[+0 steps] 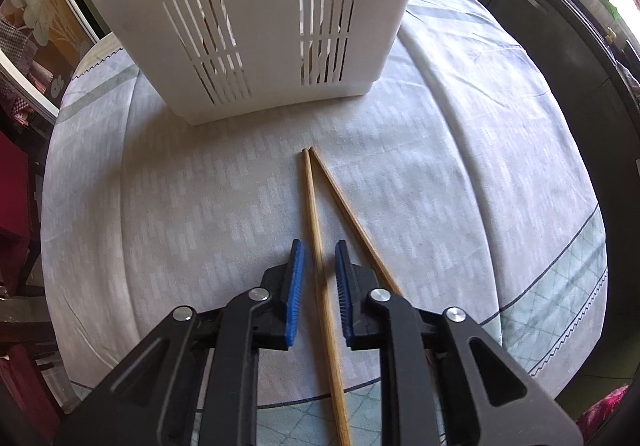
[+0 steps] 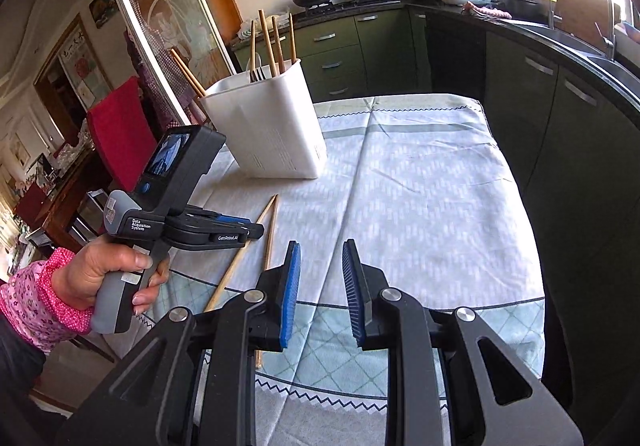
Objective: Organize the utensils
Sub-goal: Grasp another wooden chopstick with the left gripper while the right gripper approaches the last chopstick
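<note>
Two chopsticks lie on the surface before the holder. My left tongs straddle one, pads not touching; right tongs spread, empty. Light, stiff, roll-prone; I'd pinch mid-shaft.

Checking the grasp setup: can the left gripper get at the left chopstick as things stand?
Probably yes. The left gripper already straddles the left chopstick, pads either side, not visibly pressing. The second chopstick angles off outside the right pad, and the white holder stands clear beyond.
</note>
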`<state>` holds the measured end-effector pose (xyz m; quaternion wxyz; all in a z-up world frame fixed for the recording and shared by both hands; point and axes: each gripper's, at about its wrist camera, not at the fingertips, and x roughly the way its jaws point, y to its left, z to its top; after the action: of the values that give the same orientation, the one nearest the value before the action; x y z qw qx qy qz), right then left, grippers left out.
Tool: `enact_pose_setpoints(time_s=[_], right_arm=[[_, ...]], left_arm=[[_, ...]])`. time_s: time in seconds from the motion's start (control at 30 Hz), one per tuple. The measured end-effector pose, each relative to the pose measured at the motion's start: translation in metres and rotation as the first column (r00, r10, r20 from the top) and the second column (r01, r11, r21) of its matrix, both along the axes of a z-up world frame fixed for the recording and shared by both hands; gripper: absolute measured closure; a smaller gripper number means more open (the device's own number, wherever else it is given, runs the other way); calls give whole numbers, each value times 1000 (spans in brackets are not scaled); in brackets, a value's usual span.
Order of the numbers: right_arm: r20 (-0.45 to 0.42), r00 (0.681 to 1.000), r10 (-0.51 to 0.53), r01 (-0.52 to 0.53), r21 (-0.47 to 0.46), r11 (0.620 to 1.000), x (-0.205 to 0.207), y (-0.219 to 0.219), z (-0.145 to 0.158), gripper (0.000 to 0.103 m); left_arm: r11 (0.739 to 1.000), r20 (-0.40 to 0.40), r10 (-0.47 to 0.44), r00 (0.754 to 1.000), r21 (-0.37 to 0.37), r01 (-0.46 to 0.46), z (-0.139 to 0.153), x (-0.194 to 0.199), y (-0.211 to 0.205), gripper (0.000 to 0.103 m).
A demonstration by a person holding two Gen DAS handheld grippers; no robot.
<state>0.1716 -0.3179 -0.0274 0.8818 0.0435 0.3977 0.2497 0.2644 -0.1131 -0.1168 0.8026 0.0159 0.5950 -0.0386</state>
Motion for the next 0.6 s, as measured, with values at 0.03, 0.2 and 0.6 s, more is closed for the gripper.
enact_pose_setpoints(time_s=[0.03, 0.2, 0.6], right_arm=[[-3, 1000, 1, -1, 3, 1000, 0, 0, 0, 81], [-14, 1000, -5, 5, 7, 1000, 0, -2, 0, 81], [-32, 999, 14, -14, -3, 1000, 5, 7, -1, 81]], left_arm=[[1000, -1, 3, 1000, 1, -3, -1, 1, -1, 95], [1000, -1, 1, 1000, -15, -1, 6, 5, 4, 96], [998, 232, -6, 973, -59, 20, 92, -41, 35, 97]])
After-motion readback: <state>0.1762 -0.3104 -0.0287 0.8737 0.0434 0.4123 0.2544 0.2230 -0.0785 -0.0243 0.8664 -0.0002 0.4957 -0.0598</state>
